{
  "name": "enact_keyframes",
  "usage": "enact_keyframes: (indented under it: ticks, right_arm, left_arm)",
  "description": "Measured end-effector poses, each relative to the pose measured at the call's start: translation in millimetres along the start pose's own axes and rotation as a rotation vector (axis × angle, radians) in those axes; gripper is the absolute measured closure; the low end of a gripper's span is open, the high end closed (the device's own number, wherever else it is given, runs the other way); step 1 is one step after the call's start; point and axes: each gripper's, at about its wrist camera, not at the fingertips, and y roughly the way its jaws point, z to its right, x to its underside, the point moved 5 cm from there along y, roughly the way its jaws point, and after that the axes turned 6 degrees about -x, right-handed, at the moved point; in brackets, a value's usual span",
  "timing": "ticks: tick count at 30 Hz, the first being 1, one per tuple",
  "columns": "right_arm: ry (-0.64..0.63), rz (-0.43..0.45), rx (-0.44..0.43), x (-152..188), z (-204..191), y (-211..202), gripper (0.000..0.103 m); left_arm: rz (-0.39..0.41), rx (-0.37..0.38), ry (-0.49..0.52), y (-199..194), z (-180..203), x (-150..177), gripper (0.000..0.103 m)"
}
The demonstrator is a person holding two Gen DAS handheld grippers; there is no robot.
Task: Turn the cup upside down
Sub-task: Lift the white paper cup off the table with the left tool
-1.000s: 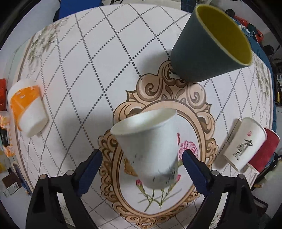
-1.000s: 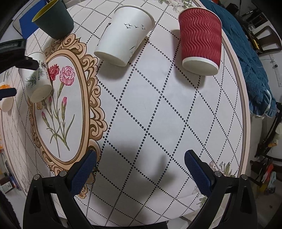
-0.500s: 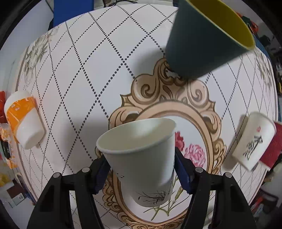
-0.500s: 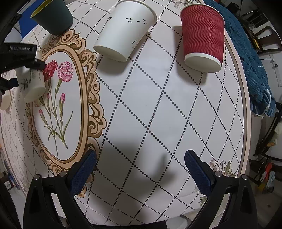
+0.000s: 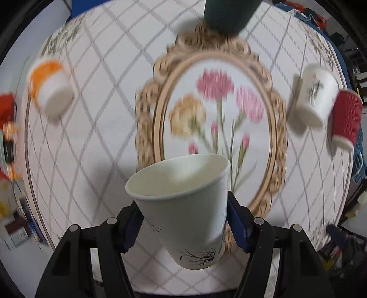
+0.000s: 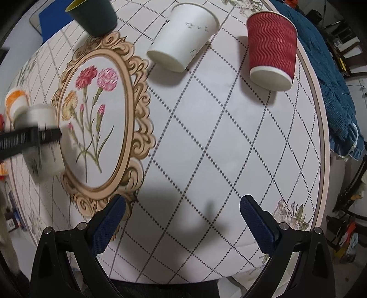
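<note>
Between the blue pads of the left gripper (image 5: 183, 220), a white paper cup (image 5: 183, 206) is clamped by its side wall, mouth up and tilted, lifted clear of the table (image 6: 206, 137). Holding it around the middle seems chosen so a wrist roll can bring the rim down. Blur in the left view suggests the hand is moving. Around it on the flowered cloth stand a dark green cup (image 6: 94, 16), an orange cup (image 5: 50, 87), a white cup with birds (image 6: 183, 39) and a red ribbed cup (image 6: 273, 45). Nearer the table's edge, the right gripper (image 6: 183, 220) hangs spread wide, holding nothing.
</note>
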Motion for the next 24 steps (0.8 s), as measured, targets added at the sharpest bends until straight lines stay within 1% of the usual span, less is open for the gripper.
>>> enact_keyframes:
  ticks: [1, 2, 6, 10, 13, 14, 16, 19, 20, 22, 24]
  right_arm:
    - [-0.005, -0.003, -0.004, 4, -1, 0, 0.001]
    - [-0.012, -0.009, -0.01, 9, -2, 0, 0.001]
    - [-0.032, -0.028, -0.022, 24, -1, 2, 0.001]
    - [-0.042, -0.039, -0.024, 36, 3, 3, 0.001]
    - [-0.037, -0.045, -0.026, 42, 8, 4, 0.001]
    - [-0.037, -0.046, -0.026, 48, 16, 7, 0.001]
    - [-0.038, -0.049, -0.026, 62, 20, 8, 0.001]
    - [-0.039, -0.05, -0.022, 71, 25, 8, 0.001]
    - [-0.036, -0.05, -0.022, 73, 27, 8, 0.001]
    - [-0.028, -0.051, -0.024, 78, 32, 8, 0.001]
    - [-0.024, -0.05, -0.021, 83, 38, 8, 0.001]
  left_arm:
    - [-0.01, 0.002, -0.004, 3, -4, 9, 0.039]
    - [-0.021, 0.002, -0.009, 8, -6, 27, 0.039]
    - [-0.054, 0.014, -0.019, 24, -15, 64, 0.039]
    - [-0.066, 0.017, -0.009, 37, -16, 91, 0.039]
    - [-0.072, 0.017, 0.005, 53, -7, 99, 0.039]
    - [-0.07, 0.015, 0.011, 54, -3, 105, 0.039]
    - [-0.07, 0.006, 0.023, 61, -3, 105, 0.039]
    - [-0.064, -0.01, 0.048, 76, 8, 114, 0.039]
    - [-0.06, -0.02, 0.057, 87, 25, 117, 0.038]
    - [-0.055, -0.033, 0.077, 96, 31, 125, 0.038]
    - [-0.044, -0.044, 0.088, 101, 45, 126, 0.038]
